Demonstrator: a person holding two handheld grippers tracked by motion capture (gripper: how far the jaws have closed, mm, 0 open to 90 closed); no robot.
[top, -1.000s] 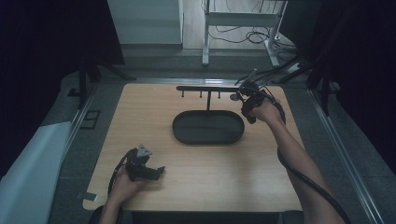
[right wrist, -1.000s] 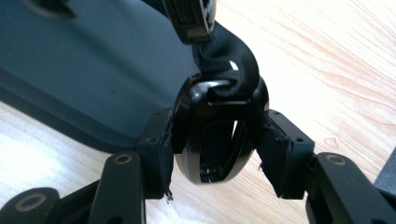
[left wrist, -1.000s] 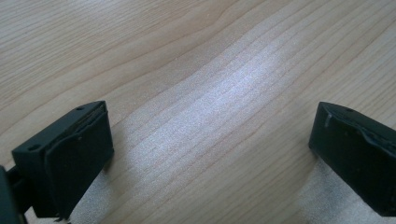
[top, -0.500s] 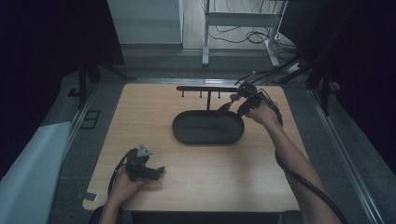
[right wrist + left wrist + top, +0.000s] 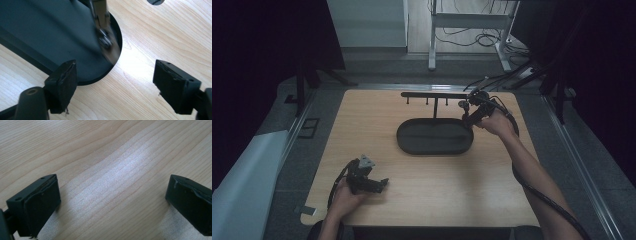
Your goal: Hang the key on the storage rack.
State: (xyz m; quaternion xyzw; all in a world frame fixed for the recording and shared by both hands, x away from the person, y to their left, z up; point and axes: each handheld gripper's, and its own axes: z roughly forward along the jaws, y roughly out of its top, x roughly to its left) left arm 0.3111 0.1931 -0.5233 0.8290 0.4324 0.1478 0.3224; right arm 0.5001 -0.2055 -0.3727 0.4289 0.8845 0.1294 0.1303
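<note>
The right tongs [image 5: 468, 114] hang at the upper right of the high view, held in the right hand [image 5: 496, 124], just beside the right end of the black oval tray [image 5: 435, 136] and close under the right end of the rack [image 5: 435, 95] with its small hooks. In the right gripper view the jaws stand wide apart with nothing between them but bare wood; the rounded end of the tray [image 5: 62, 37] fills the upper left of that frame, and a blurred metal piece [image 5: 102, 27] shows over its rim. What that piece is cannot be told. The tray lies in the middle of the counter [image 5: 377, 115], a little toward the far edge, with the rack's post rising behind it.

The left tongs [image 5: 379, 184] lie low at the lower left of the high view, held by the left hand [image 5: 344, 197], well apart from the tray. In the left gripper view these jaws are also spread wide, released, close over plain wood grain [image 5: 112, 180], with a pale sheen between them
</note>
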